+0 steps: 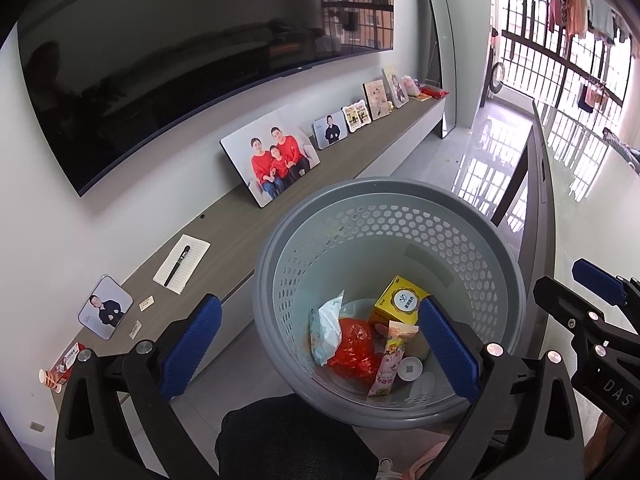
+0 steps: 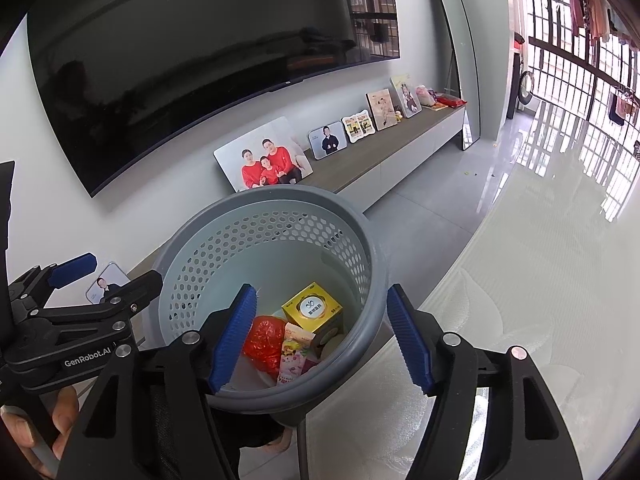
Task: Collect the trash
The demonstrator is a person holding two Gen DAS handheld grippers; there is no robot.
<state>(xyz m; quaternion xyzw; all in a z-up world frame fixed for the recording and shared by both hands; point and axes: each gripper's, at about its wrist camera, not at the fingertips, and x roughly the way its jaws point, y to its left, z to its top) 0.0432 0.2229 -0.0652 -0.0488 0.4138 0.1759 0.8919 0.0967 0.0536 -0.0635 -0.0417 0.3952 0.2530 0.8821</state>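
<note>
where trash lies, basket [image 1: 280,248] stands.

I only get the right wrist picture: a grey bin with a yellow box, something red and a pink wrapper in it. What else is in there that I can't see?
Observer: The left wrist view shows a white-and-blue wipes pack leaning beside the red bag in the bin.
Operator: Is anything on the shelf behind the bin?
Observer: A notepad with a black pen on it lies on the shelf.
Operator: Any other litter there?
Observer: A small paper cup sits at the shelf's near end.
</note>
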